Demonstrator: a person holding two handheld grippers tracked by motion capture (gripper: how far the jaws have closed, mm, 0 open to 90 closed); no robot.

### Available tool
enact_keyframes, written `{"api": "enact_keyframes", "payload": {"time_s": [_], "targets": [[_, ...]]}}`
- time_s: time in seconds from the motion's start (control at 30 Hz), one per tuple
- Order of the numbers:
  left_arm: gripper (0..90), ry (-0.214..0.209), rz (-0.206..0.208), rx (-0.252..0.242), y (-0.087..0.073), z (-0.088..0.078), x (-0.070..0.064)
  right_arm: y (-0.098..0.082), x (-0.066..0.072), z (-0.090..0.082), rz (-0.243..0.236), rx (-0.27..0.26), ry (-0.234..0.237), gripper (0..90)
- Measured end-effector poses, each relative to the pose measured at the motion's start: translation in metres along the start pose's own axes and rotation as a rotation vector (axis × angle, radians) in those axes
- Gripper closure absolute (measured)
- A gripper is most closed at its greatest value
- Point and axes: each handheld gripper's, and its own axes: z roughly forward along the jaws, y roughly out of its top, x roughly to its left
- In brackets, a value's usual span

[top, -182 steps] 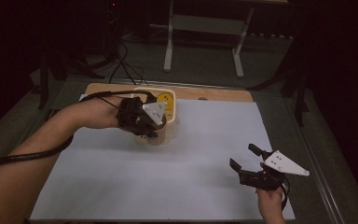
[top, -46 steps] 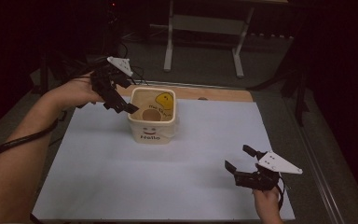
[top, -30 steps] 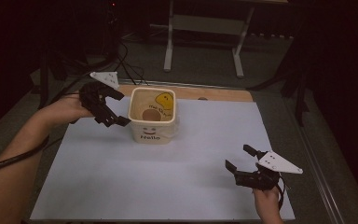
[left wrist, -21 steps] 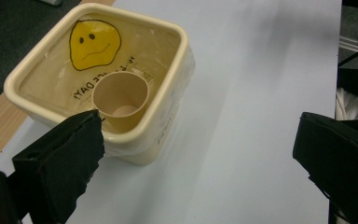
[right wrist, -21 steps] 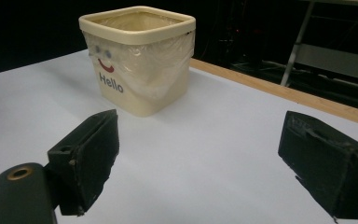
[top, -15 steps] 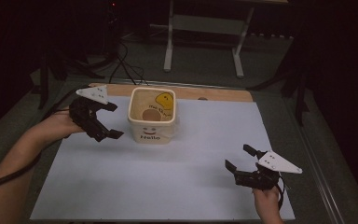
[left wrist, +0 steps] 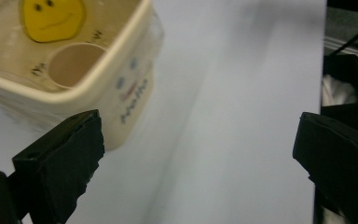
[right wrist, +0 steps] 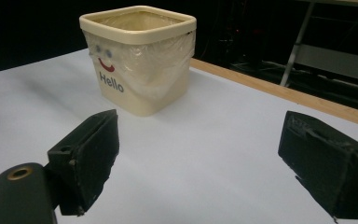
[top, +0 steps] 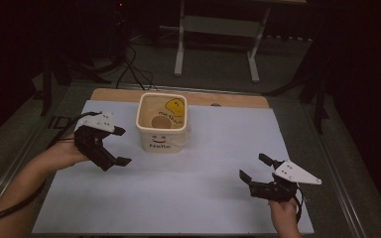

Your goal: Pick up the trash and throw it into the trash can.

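Two claws hung over the table (top: 213, 208), both spread wide and empty. The left claw (top: 120, 146) hovered just beside the one bin (top: 161, 124), which stood upright on the white sheet toward the far edge, a thin clear bag folded over its rim (right wrist: 138, 23). It looked light and stiff, though the bag seemed slippery, so the firm rim was probably the safest hold. The right claw (top: 255, 167) stayed well apart, near the front.
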Motion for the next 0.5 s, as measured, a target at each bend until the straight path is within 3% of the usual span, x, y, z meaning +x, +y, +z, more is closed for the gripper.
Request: {"api": "enact_keyframes", "payload": {"time_s": [0.1, 0.5], "targets": [[2.7, 0.006, 0.009, 0.011, -0.009, 0.004, -0.007, 0.0, 0.0, 0.0, 0.004, -0.001, -0.002, 12.2], [2.7, -0.008, -0.038, -0.047, -0.039, 0.018, -0.026, 0.0, 0.0, 0.0, 0.0, 0.001, 0.001, 12.2]]}}
